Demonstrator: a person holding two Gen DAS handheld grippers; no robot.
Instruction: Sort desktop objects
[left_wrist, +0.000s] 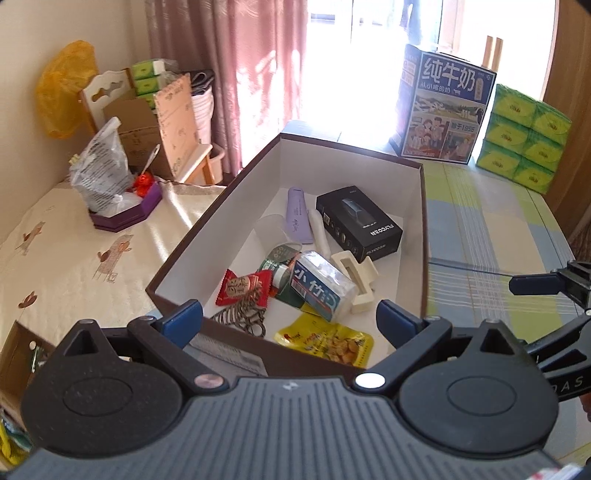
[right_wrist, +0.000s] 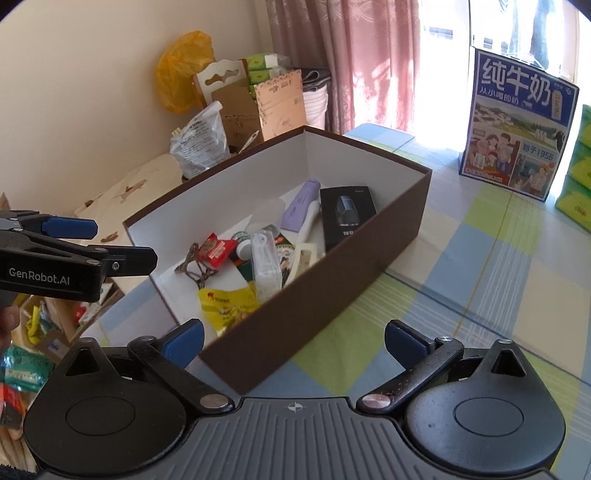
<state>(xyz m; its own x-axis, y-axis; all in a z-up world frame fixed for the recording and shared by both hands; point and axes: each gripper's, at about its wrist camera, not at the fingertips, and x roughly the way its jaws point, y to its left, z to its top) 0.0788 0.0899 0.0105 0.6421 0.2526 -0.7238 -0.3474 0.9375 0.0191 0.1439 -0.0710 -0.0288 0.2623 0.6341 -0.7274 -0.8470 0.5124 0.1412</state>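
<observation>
A brown box with white inside (left_wrist: 413, 184) (right_wrist: 332, 291) stands on the checked tablecloth. It holds a black shaver box (left_wrist: 360, 223) (right_wrist: 345, 212), a purple tube (left_wrist: 297, 216) (right_wrist: 301, 203), a tissue pack (left_wrist: 321, 284) (right_wrist: 265, 264), a red snack packet (left_wrist: 242, 288) (right_wrist: 216, 251), a yellow snack packet (left_wrist: 325, 341) (right_wrist: 225, 304), a cream hair clip (left_wrist: 356, 280) and a metal trinket (left_wrist: 242, 317). My left gripper (left_wrist: 290, 319) is open and empty above the box's near end. My right gripper (right_wrist: 293, 339) is open and empty over the box's near corner.
A blue milk carton (left_wrist: 443, 110) (right_wrist: 517, 125) and green tissue packs (left_wrist: 524, 138) stand at the table's far right. A purple tray with a plastic bag (left_wrist: 110, 184) sits on a cream-covered surface to the left. Cardboard boxes (left_wrist: 147, 129) and a pink curtain (left_wrist: 236, 74) lie behind.
</observation>
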